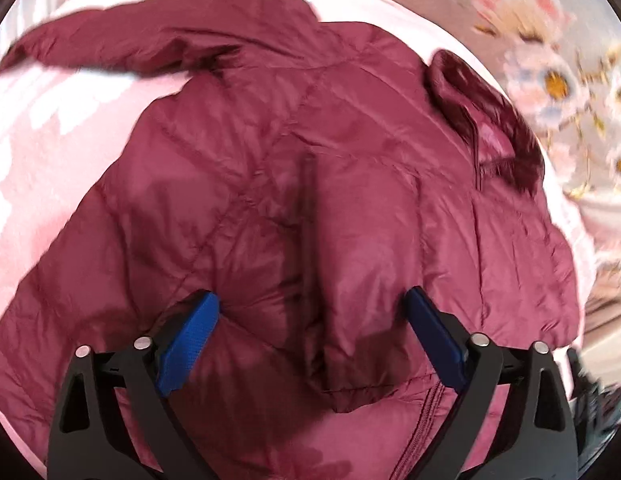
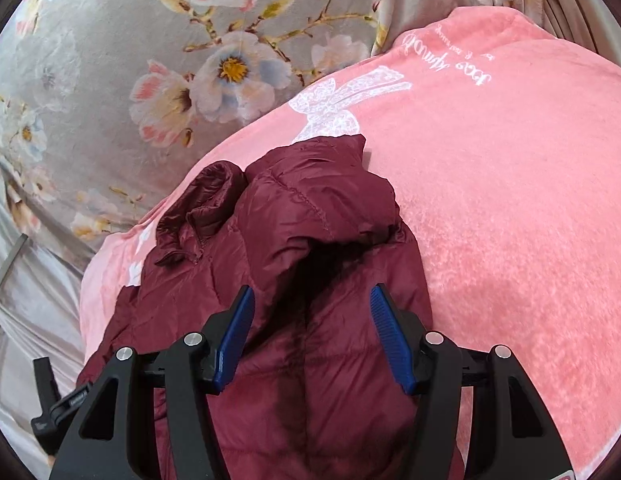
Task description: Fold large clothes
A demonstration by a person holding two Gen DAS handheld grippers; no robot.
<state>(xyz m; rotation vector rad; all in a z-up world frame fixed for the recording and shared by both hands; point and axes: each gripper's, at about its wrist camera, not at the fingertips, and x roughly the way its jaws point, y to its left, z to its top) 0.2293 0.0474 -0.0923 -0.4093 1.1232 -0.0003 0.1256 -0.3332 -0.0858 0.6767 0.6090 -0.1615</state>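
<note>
I have a maroon quilted jacket (image 1: 310,208) spread on a pink blanket (image 2: 510,200) that covers the bed. Beyond the blanket's far left edge lies grey bedding printed with pale flowers (image 2: 150,60).

Through the left wrist camera, my left tool (image 1: 310,316) hangs over the middle of the jacket with its jaws spread wide. The 2 blue pads (image 1: 190,344) sit well apart, with puffed fabric bulging up between them; the left pad seems to rest against the fabric, but the pads do not pinch it, so I count nothing as held. The collar (image 1: 482,120) lies at the far right of this view, and 1 sleeve (image 1: 110,48) stretches out to the far left across the blanket. The zipper line (image 1: 426,420) shows near the bottom, by the right pad. This picture is somewhat smeared.

Through the right wrist camera, my right tool (image 2: 312,336) sits about half open above the jacket's near part. A ridge of fabric rises between its pads (image 2: 392,340), but neither pad presses on it, so it grips nothing. A folded-over sleeve or shoulder (image 2: 322,200) humps up just beyond the tool, with the collar to its left. At the near left edge, part of a black device (image 2: 50,404) pokes in; I cannot tell what it is.
</note>
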